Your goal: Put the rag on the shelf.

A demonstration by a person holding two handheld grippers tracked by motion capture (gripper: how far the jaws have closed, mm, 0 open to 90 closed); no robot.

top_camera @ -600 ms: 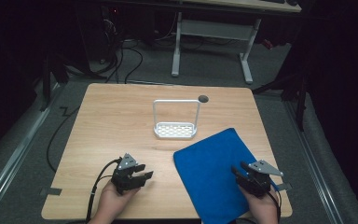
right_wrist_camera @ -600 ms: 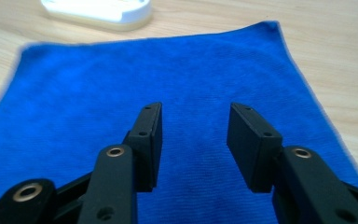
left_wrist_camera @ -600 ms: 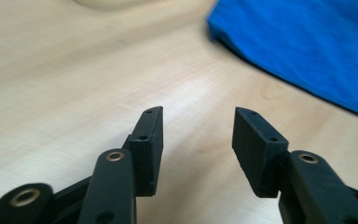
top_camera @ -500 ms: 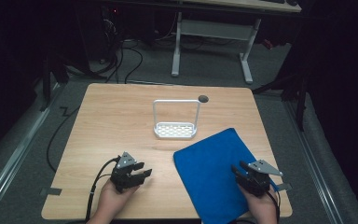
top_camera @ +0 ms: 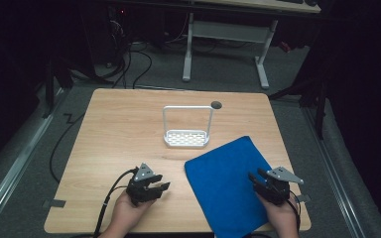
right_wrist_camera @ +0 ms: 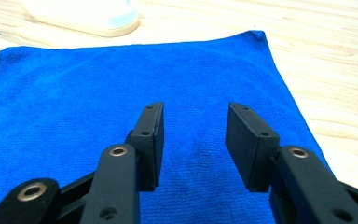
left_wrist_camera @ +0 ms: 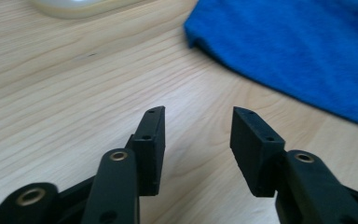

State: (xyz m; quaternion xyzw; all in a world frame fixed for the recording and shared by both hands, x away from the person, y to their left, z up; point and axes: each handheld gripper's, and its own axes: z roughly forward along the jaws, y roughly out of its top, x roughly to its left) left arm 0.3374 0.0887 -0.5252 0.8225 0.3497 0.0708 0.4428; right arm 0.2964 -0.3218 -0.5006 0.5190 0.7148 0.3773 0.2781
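Approaching the blue cloth point(top_camera: 228, 186), I have both claws low over the near part of the tabletop point(top_camera: 119, 134), and I judge the step in hand to be the reach before any grasp. The cloth lies flat on the near right of the tabletop, turned at a slant, its near edge hanging at the tabletop's near edge. My right claw point(top_camera: 256, 174) sits over the cloth's right side; in the right gripper view its jaws stand well apart with bare cloth point(right_wrist_camera: 121, 84) between them, pressing on nothing. My left claw point(top_camera: 159, 184) rests over bare wood just left of the cloth; in the left gripper view its jaws are likewise parted and empty, the cloth's left edge point(left_wrist_camera: 298, 56) lying ahead and to the right. A white wire rack point(top_camera: 187, 130) stands upright farther off, near the middle, apart from the cloth's far corner. As I judge it, the next move calls for bringing the left claw right to the cloth's edge, lowering each claw until one jaw slips beneath the fabric, then closing on it.
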